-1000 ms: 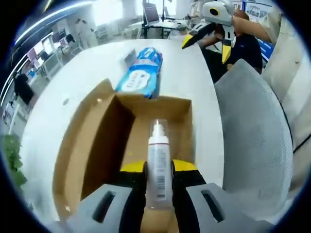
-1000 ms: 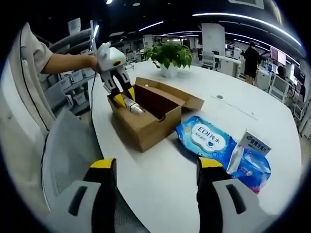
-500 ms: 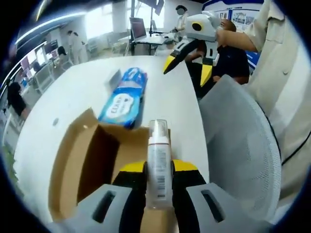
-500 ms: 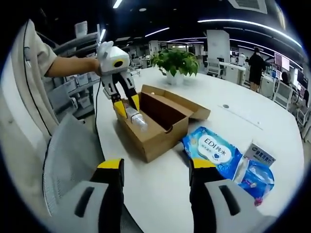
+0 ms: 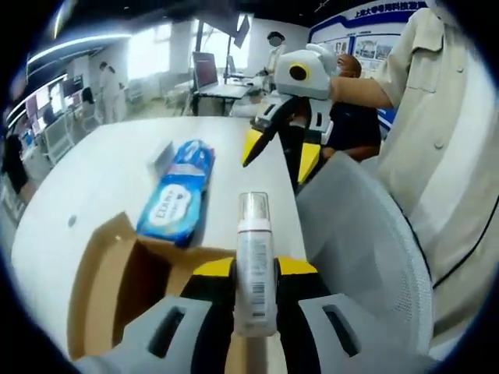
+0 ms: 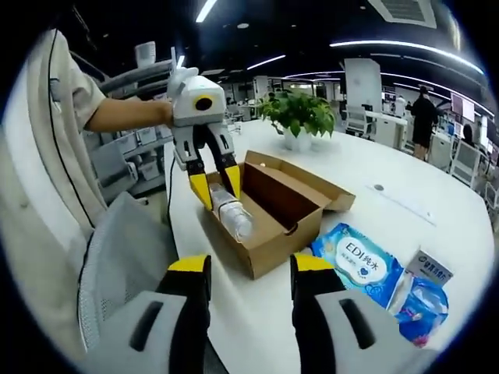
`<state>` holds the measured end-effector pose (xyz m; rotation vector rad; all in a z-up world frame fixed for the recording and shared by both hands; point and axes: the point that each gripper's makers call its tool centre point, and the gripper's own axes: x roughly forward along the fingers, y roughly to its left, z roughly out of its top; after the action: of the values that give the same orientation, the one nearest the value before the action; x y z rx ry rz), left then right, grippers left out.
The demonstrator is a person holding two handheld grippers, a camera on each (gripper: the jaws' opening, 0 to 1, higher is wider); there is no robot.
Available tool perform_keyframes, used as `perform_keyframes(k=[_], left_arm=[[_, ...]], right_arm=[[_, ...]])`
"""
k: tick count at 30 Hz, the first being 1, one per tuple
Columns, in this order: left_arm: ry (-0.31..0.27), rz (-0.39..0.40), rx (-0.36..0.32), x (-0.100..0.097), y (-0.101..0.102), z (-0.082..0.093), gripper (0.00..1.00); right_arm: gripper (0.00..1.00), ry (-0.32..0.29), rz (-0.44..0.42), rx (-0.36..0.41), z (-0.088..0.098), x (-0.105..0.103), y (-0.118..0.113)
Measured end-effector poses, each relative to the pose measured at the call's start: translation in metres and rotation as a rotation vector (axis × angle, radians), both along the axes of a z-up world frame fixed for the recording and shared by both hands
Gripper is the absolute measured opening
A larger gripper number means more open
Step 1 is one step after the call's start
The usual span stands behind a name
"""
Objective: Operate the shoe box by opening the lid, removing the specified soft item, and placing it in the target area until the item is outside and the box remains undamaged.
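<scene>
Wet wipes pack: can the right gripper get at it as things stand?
Probably yes. The right gripper is open and holds nothing, and the wet wipes pack lies flat on the table beside the shoe box, with nothing on top of it.

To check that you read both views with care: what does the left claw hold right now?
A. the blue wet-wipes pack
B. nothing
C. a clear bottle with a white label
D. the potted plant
C: the left claw is shut on the clear bottle, raised over the open shoe box; the right gripper view shows this too.
</scene>
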<state>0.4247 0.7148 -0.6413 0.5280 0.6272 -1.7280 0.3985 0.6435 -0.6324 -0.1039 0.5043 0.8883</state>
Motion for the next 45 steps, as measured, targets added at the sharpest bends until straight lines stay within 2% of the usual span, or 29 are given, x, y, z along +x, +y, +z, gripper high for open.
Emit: perform_keyframes(k=[14, 22, 32, 33, 34, 35, 45], left_arm=[[0.094, -0.033, -0.108, -0.020, -0.020, 0.020, 0.17], [0.138, -0.051, -0.150, -0.027, -0.027, 0.026, 0.17], [0.124, -0.072, -0.140, -0.030, -0.030, 0.021, 0.18], [0.085, -0.065, -0.129, -0.023, -0.030, 0.016, 0.19], [0.107, -0.062, -0.127, -0.025, -0.029, 0.017, 0.19], [0.109, -0.064, -0.124, -0.026, -0.029, 0.017, 0.19], [0.095, -0.060, -0.129, -0.026, -0.027, 0.018, 0.19]], right_arm=[[0.27, -0.047, 0.070, 0.047, 0.017, 0.000, 0.023], [0.24, -0.052, 0.090, 0.067, 0.023, 0.000, 0.027], [0.19, -0.050, 0.124, 0.036, 0.023, -0.005, 0.030], [0.18, -0.023, 0.151, 0.053, 0.023, -0.012, 0.034], [0.17, -0.049, 0.139, 0.031, 0.023, -0.007, 0.033], [0.17, -0.050, 0.135, 0.027, 0.023, -0.006, 0.033], [0.17, -0.012, 0.146, 0.016, 0.023, -0.004, 0.035]])
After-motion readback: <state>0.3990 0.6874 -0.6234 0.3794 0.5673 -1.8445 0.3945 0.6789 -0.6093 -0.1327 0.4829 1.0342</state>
